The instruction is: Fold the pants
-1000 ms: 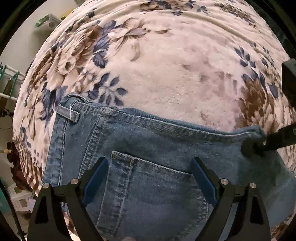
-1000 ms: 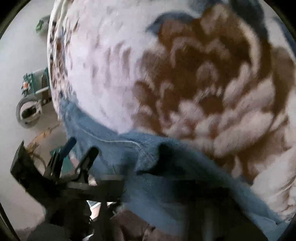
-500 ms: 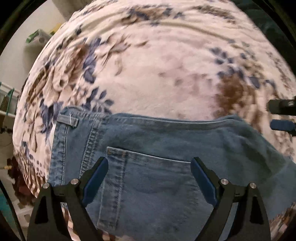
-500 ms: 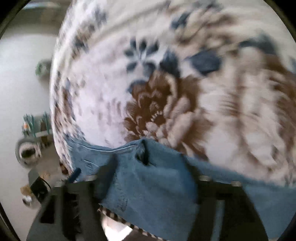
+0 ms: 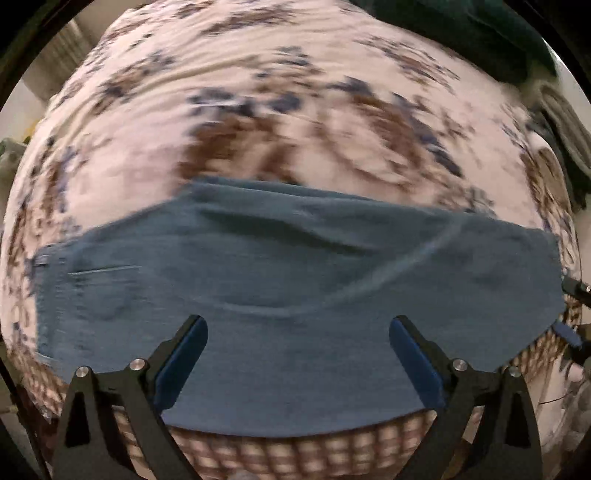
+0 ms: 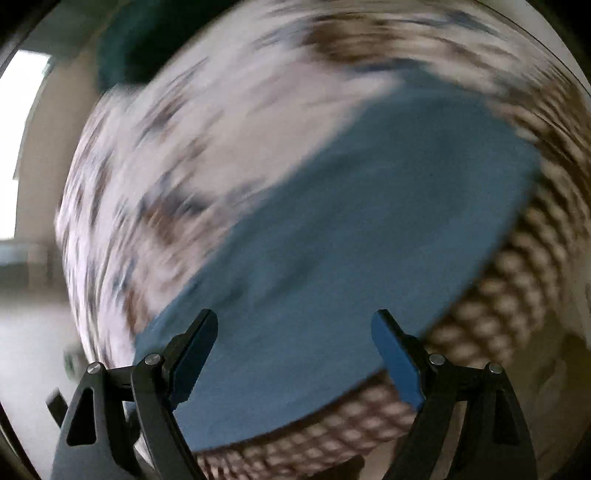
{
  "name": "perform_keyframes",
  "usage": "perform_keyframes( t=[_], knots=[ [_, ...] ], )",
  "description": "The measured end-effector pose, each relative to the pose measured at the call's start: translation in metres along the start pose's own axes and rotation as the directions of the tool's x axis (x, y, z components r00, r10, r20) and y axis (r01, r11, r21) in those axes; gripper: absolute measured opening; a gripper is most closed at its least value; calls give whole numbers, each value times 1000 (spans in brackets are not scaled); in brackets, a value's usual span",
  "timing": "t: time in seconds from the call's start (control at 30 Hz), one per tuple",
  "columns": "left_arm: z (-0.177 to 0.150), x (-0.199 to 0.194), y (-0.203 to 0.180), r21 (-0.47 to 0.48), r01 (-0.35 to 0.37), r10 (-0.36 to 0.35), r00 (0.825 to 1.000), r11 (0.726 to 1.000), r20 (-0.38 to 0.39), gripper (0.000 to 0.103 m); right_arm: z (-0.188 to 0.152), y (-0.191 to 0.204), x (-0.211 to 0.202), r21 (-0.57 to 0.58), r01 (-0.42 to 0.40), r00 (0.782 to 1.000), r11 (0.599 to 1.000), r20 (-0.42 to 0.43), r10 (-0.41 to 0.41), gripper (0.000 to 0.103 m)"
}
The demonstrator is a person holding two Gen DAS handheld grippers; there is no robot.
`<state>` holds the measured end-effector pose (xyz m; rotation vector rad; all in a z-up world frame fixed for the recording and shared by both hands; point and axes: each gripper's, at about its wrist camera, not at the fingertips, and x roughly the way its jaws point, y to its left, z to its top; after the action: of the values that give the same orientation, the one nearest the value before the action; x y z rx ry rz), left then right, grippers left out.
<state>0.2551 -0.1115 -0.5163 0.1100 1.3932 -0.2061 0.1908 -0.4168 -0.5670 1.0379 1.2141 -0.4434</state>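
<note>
The blue denim pants [image 5: 295,288] lie folded in a wide band on a floral blanket [image 5: 295,110] near its front edge. They also show in the right wrist view [image 6: 351,240], blurred. My left gripper [image 5: 297,332] is open and empty, raised above the pants. My right gripper [image 6: 293,328] is open and empty, also above the pants. Part of the right gripper [image 5: 572,332] shows at the right edge of the left wrist view, beside the end of the pants.
The blanket's checkered brown border [image 5: 295,454] hangs at the front edge of the bed. A dark green cloth [image 5: 461,33] lies at the far right of the bed. Pale floor [image 6: 26,350] lies to the left.
Both grippers have pulled back and up from the pants. The right gripper has let go of the denim edge and opened. The whole folded pants now show.
</note>
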Motion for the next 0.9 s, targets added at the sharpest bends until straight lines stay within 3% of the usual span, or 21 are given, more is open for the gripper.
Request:
perform_keyframes(
  t=[0.07, 0.17, 0.27, 0.33, 0.4, 0.53, 0.73, 0.77, 0.8, 0.83, 0.87, 0.9],
  knots=[
    [2, 5, -34, 11, 12, -12, 1000, 1000, 5, 101, 24, -55, -7, 85, 31, 996, 996, 77, -38, 87],
    [2, 17, -88, 41, -3, 3, 1000, 999, 9, 101, 58, -119, 0, 168, 36, 993, 985, 101, -53, 87],
    [4, 35, -132, 61, -23, 24, 999, 998, -21, 101, 83, -163, 18, 213, -20, 994, 977, 108, -3, 87],
    [7, 47, -156, 61, -30, 32, 998, 998, -45, 101, 99, -191, 34, 239, -126, 990, 963, 87, 108, 87],
    [9, 58, -175, 57, -24, 28, 998, 998, -62, 101, 108, -200, 42, 230, -253, 967, 940, 87, 240, 89],
    [14, 83, -199, 13, 4, -3, 995, 1000, -102, 101, 124, -193, 42, 137, -395, 918, 908, 97, 384, 85],
    [15, 112, -202, -35, -38, 33, 990, 999, -135, 101, 133, -174, 81, 139, -438, 898, 888, 32, 438, 85],
    [14, 115, -202, -34, -41, 36, 991, 999, -133, 101, 135, -171, 84, 147, -444, 896, 884, 47, 442, 70],
    [14, 118, -201, -34, -41, 36, 991, 999, -130, 102, 136, -168, 85, 151, -440, 898, 885, 51, 438, 22],
    [14, 119, -201, -36, -38, 33, 991, 999, -130, 103, 136, -168, 86, 171, -448, 894, 878, 55, 445, 11],
    [13, 120, -201, -38, -33, 28, 991, 999, -131, 103, 138, -170, 86, 212, -484, 874, 849, 66, 482, 11],
    [12, 121, -200, -40, -28, 22, 991, 999, -134, 103, 136, -172, 79, 219, -494, 869, 842, 85, 487, 11]
  ],
)
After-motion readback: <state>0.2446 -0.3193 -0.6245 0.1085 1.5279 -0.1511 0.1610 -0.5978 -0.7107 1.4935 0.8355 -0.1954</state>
